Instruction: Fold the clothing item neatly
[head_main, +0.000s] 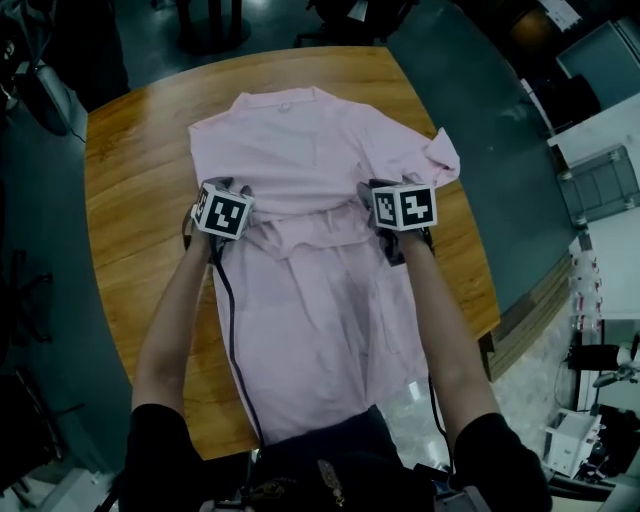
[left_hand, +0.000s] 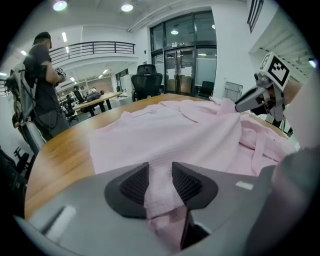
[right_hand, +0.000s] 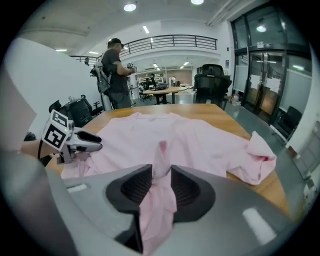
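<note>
A pale pink shirt (head_main: 320, 140) lies spread on the round wooden table (head_main: 130, 190), collar at the far side and hem hanging over the near edge. Across its middle runs a bunched ridge of cloth between my two grippers. My left gripper (head_main: 236, 192) is at the shirt's left edge, and in the left gripper view it (left_hand: 160, 182) is shut on a flat fold of pink fabric. My right gripper (head_main: 372, 192) is at the right side, where it (right_hand: 161, 184) is shut on an upright pinch of the shirt. The right sleeve (right_hand: 257, 155) lies crumpled near the table's right edge.
Bare wood shows left of the shirt (left_hand: 55, 150) and beyond the collar. A black office chair (left_hand: 147, 80) stands past the far edge. A person with a backpack (right_hand: 116, 75) stands off the table's left side. Black cables (head_main: 232, 330) trail back from the grippers.
</note>
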